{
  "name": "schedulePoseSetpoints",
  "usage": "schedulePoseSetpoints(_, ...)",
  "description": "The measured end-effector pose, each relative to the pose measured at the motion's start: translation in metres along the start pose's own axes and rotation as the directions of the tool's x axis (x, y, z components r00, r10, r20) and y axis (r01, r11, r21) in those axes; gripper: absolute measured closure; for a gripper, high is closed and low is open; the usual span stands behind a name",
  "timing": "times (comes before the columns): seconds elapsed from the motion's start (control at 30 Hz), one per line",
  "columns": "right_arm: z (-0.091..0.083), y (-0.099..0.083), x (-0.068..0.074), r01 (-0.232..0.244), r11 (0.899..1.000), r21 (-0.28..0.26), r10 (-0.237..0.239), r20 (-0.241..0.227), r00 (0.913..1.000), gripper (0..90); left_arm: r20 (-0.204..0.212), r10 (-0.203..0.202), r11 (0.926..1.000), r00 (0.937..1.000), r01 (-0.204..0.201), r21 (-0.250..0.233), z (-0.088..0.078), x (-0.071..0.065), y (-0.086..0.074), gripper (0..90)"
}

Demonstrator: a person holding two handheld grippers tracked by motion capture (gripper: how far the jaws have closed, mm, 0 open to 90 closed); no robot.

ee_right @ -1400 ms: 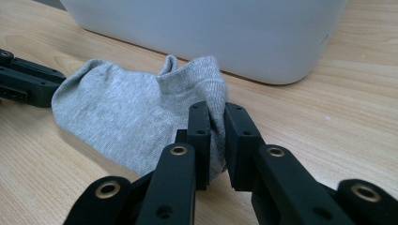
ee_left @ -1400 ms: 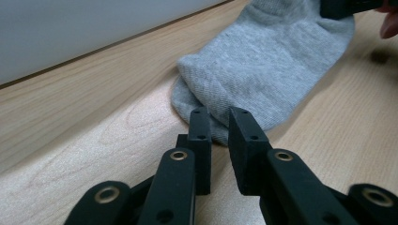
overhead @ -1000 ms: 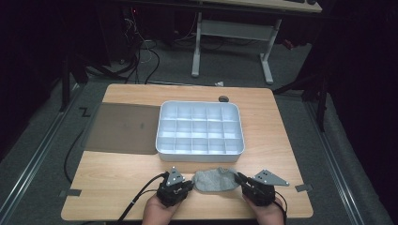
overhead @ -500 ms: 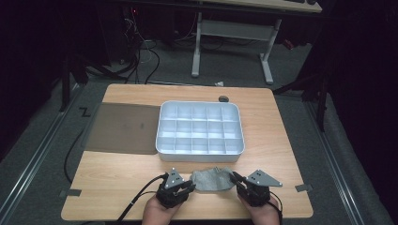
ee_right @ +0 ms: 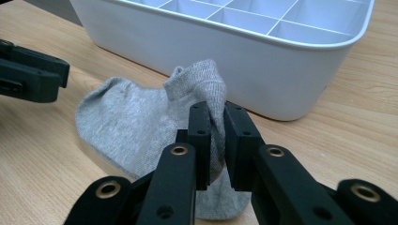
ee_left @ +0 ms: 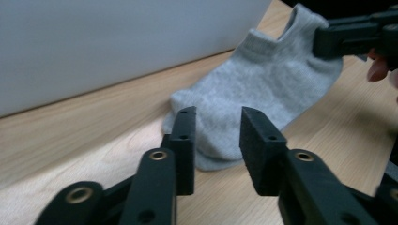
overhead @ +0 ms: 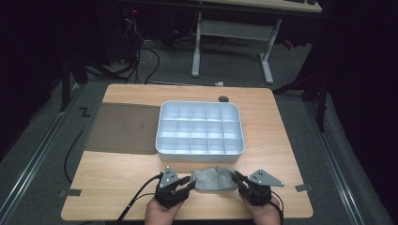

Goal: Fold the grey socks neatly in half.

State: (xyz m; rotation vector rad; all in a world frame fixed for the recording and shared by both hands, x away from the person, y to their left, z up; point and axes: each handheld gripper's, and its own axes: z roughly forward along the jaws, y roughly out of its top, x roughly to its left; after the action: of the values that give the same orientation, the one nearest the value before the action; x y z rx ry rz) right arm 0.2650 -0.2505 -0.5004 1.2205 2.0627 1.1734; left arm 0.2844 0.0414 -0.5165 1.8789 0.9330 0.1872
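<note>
Grey sock lies crosswise on the tabletop between both tongs: right tongs pinch its cuff; left tongs, jaws just narrowing, straddle its toe, not gripping.

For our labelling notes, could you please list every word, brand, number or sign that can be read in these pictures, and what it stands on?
None: no readable text in any view.
Grey fabric ankle sock: plain knit, no print.
White plastic compartment tray: no label.
Dark flat mat: blank.
Light wooden table: bare grain.
Black tongs, left and right: only screw holes, no markings.
</note>
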Motion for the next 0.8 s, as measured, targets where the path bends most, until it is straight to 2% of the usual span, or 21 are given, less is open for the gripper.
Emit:
schedulePoseSetpoints(0.03, 0.0, 0.0, 0.0, -0.001, 1.0, -0.002, 0.001, -0.001, 1.0, 82.8, -0.016, 0.014, 0.9999, 0.9998, -0.014, 0.004, 0.001, -0.004, 0.001, 80.6)
schedulePoseSetpoints(0.07, 0.0, 0.0, -0.001, -0.001, 1.0, -0.002, 0.001, -0.001, 1.0, 82.8, -0.031, 0.025, 0.9996, 0.9992, -0.025, 0.013, 0.002, -0.007, 0.002, 85.9)
schedulePoseSetpoints(0.13, 0.0, 0.0, -0.001, -0.003, 1.0, -0.002, 0.003, -0.002, 1.0, 82.8, -0.027, 0.035, 0.999, 0.999, -0.034, 0.029, 0.006, -0.013, 0.003, 90.0)
schedulePoseSetpoints(0.23, -0.001, 0.0, -0.002, -0.004, 1.0, -0.005, 0.004, -0.003, 1.0, 82.8, -0.025, 0.03, 0.9975, 0.9992, -0.028, 0.065, 0.016, -0.02, 0.006, 90.0)
schedulePoseSetpoints(0.33, -0.003, 0.0, -0.003, -0.008, 1.0, -0.012, 0.008, 0.0, 1.0, 82.8, -0.016, 0.021, 0.9971, 0.9996, -0.02, 0.073, 0.022, -0.027, 0.011, 90.0)
schedulePoseSetpoints(0.43, -0.002, 0.0, -0.004, -0.013, 1.0, -0.011, 0.013, 0.001, 0.9999, 82.9, -0.015, 0.04, 0.9955, 0.9991, -0.039, 0.087, 0.032, -0.033, 0.015, 89.9)
schedulePoseSetpoints(0.53, -0.001, -0.001, -0.004, -0.01, 1.0, -0.004, 0.01, 0.0, 1.0, 82.8, -0.004, 0.033, 0.994, 0.9995, -0.032, 0.105, 0.041, -0.036, 0.016, 89.5)
schedulePoseSetpoints(0.7, -0.001, -0.002, -0.005, -0.008, 1.0, -0.005, 0.008, -0.001, 1.0, 82.8, 0.007, 0.049, 0.9885, 0.9988, -0.05, 0.143, 0.056, -0.041, 0.016, 87.9)
schedulePoseSetpoints(0.8, -0.001, -0.002, -0.004, -0.006, 1.0, -0.003, 0.006, -0.003, 1.0, 82.8, 0.021, 0.052, 0.9878, 0.9984, -0.055, 0.146, 0.061, -0.045, 0.018, 86.5)
